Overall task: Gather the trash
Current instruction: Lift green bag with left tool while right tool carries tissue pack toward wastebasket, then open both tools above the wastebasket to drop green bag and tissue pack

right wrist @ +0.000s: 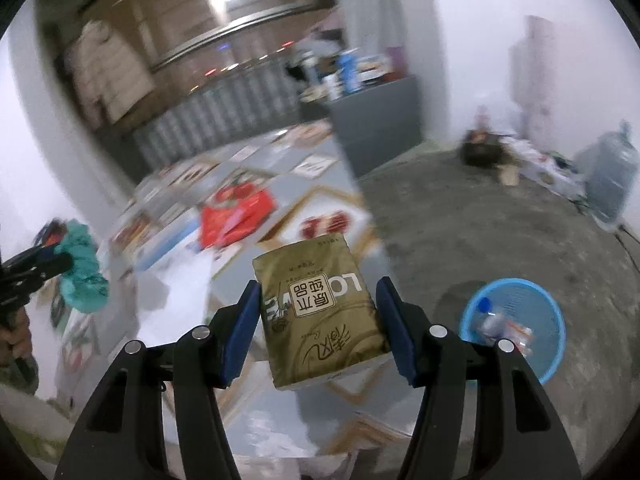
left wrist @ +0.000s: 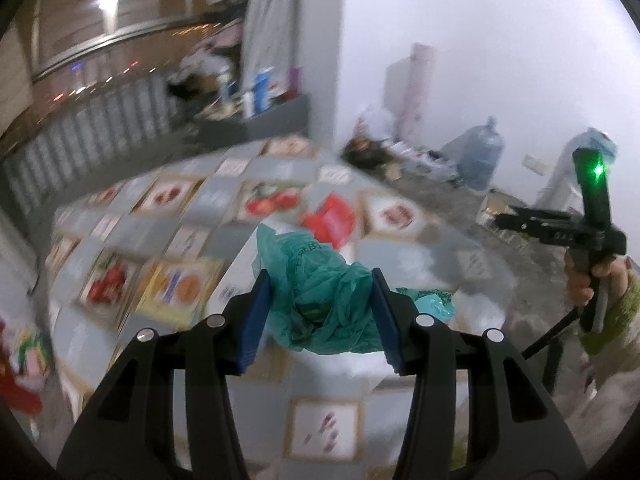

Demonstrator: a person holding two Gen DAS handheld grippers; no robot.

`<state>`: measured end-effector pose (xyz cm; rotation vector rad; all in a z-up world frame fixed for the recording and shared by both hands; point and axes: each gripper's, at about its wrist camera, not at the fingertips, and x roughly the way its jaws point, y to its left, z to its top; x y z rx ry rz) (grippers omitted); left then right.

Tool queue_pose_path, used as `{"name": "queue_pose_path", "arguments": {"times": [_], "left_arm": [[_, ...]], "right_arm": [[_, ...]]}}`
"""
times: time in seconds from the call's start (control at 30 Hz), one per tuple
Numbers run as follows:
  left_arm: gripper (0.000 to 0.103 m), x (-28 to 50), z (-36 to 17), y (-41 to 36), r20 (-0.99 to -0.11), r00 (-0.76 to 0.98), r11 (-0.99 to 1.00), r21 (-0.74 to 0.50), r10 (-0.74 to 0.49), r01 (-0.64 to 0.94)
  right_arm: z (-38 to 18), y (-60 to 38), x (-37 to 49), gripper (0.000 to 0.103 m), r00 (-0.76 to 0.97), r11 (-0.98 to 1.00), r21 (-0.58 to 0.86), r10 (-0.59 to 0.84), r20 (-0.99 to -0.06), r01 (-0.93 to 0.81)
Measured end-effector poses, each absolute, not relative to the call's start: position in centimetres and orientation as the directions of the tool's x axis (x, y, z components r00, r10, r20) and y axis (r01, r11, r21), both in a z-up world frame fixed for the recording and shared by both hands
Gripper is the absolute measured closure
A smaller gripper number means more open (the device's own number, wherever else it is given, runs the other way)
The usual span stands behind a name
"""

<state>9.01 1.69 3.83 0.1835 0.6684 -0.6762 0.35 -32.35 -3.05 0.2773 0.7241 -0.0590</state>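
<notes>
Left wrist view showed a table (left wrist: 132,216) covered with a patterned cloth of fruit and food pictures, blurred, with grey concrete floor (right wrist: 460,232) beside it and white walls behind; a grey cabinet (right wrist: 376,120) with bottles on top stood at the far end of the table, and a large water jug (left wrist: 482,152) sat by the wall among other clutter too blurred to tell. Blue wastebasket (right wrist: 552,344) stood on the floor just right of the table, with a plastic bottle and some wrappers inside. Red plastic bag (left wrist: 330,218) lay on the tablecloth near the middle, apart from both tools. Left gripper (left wrist: 320,308) was clamped partway on a crumpled green plastic bag (left wrist: 324,300), blue pads pressed into both sides, bag lifted off the table. Right gripper (right wrist: 318,328) held a gold tissue pack (right wrist: 320,312) between its blue pads at medium width, pack upright and tilted slightly, raised above the table edge, with the wastebasket lower right of it. Right hand (left wrist: 584,280) with a green knit sleeve gripped the tool handle, a green light lit on top of it
</notes>
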Motion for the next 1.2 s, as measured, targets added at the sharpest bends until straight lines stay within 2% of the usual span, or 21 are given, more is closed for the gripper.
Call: {"name": "queue_pose_path", "arguments": {"times": [0.2, 0.3, 0.43, 0.77, 1.07, 1.1, 1.13, 1.17, 1.2], "left_arm": [[0.057, 11.6, 5.4, -6.7, -0.618, 0.436, 0.617, -0.103, -0.654, 0.780], [0.057, 12.5, 4.7, -12.1, -0.643, 0.335, 0.534, -0.137, -0.689, 0.835], [0.057, 12.8, 3.1, -19.8, -0.698, 0.222, 0.420, -0.124, -0.681, 0.899], [0.057, 15.0, -6.1, -37.6, -0.882, 0.043, 0.267, -0.095, -0.469, 0.959], [0.054, 17.1, -15.8, -46.8, -0.961, -0.110, 0.329, -0.192, -0.252, 0.925], [0.047, 17.2, -16.5, -47.3, -0.964, -0.111, 0.341, -0.192, -0.244, 0.920], [0.036, 17.4, -17.2, -47.8, -0.964, -0.116, 0.355, -0.198, -0.240, 0.913], [0.031, 17.6, -18.2, -48.5, -0.963, -0.121, 0.377, -0.207, -0.239, 0.903], [0.029, 17.7, -18.6, -48.8, -0.965, -0.116, 0.391, -0.203, -0.235, 0.898]], "right_arm": [[-3.0, -39.0, -2.9, 0.045, 0.722, 0.879, 0.229, -0.169, -0.671, 0.419], [-4.1, -42.4, -4.2, 0.045, 0.679, 0.807, 0.263, -0.215, -0.702, 0.528], [-6.0, -46.1, -5.1, 0.045, 0.636, 0.729, 0.298, -0.237, -0.734, 0.616], [-12.3, -54.7, -4.7, 0.045, 0.602, 0.537, 0.442, -0.160, -0.783, 0.718], [-17.5, -59.8, -2.4, 0.044, 0.580, 0.465, 0.477, -0.100, -0.809, 0.746], [-18.5, -60.6, -2.0, 0.044, 0.581, 0.450, 0.487, -0.093, -0.808, 0.749], [-19.2, -61.4, -1.8, 0.040, 0.580, 0.438, 0.492, -0.087, -0.810, 0.753], [-20.4, -62.2, -1.6, 0.031, 0.572, 0.412, 0.493, -0.088, -0.815, 0.766], [-21.0, -62.7, -1.6, 0.028, 0.562, 0.393, 0.489, -0.093, -0.822, 0.779]]}}
